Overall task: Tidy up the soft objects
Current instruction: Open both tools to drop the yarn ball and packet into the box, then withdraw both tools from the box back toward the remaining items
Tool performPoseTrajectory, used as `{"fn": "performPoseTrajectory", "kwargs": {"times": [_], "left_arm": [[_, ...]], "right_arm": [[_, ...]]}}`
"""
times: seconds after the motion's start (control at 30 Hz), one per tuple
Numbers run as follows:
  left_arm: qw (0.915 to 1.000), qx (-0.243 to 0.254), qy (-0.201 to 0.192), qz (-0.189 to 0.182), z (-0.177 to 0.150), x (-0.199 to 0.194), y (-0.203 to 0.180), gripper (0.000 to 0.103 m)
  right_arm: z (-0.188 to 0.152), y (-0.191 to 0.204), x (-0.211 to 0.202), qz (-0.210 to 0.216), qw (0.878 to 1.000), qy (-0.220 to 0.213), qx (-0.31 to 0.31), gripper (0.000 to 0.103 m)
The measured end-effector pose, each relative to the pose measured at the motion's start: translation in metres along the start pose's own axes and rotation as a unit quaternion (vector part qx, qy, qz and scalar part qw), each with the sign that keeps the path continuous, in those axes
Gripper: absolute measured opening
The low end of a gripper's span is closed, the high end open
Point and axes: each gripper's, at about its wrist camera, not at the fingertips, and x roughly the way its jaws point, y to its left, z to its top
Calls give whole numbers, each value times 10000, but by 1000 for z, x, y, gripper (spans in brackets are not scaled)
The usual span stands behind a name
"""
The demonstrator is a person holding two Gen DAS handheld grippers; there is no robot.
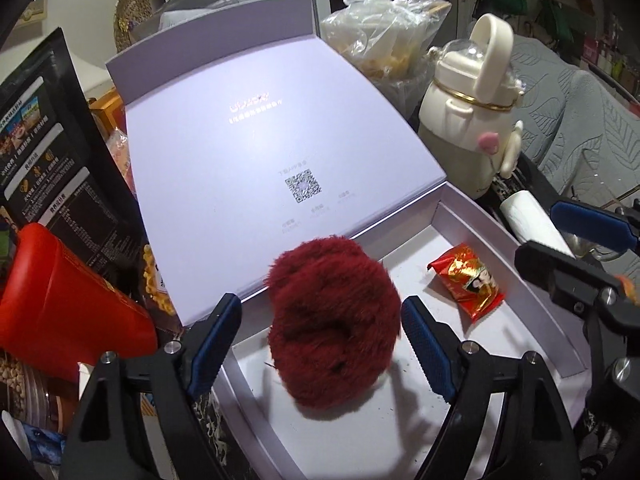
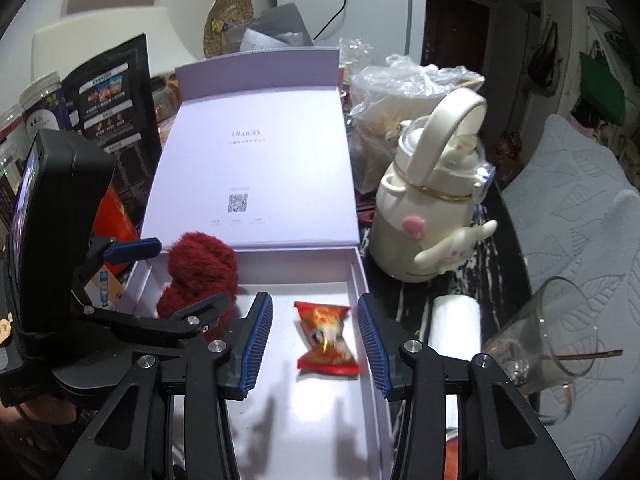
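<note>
A lavender gift box [image 1: 532, 280] is seen standing open, its hinged lid [image 1: 248, 152] tipped back with a QR code printed on the inner face; a cream water bottle [image 2: 432, 200] with a loop handle is placed just beside the box's right wall, with a clear glass [image 2: 556, 344] nearer the camera and a white paper roll [image 2: 456, 320] between them; a red carton [image 1: 68, 292] is found on the box's left side. A dark red furry plush [image 1: 334, 320] is set inside the box at its left end, between the spread fingers of the left gripper [image 1: 322, 344], neither pad visibly pressed on it; a red candy wrapper [image 2: 326, 340] lies on the box floor, framed by the parted right gripper [image 2: 316, 344], untouched.
</note>
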Motion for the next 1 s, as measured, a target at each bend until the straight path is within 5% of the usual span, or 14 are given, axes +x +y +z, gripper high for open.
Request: {"fn": "performPoseTrajectory", "kwargs": {"times": [0.7,1.0], "left_arm": [[9949,-108,-1002,76,6,-123,-1,82],[9891,-75,-1471,30,-6,-187,-6,82]], "right_arm": [[7,11,-114,-172,9953,-949,5,44],[-4,20,-174,-243,9892,-1445,-10,55]]}}
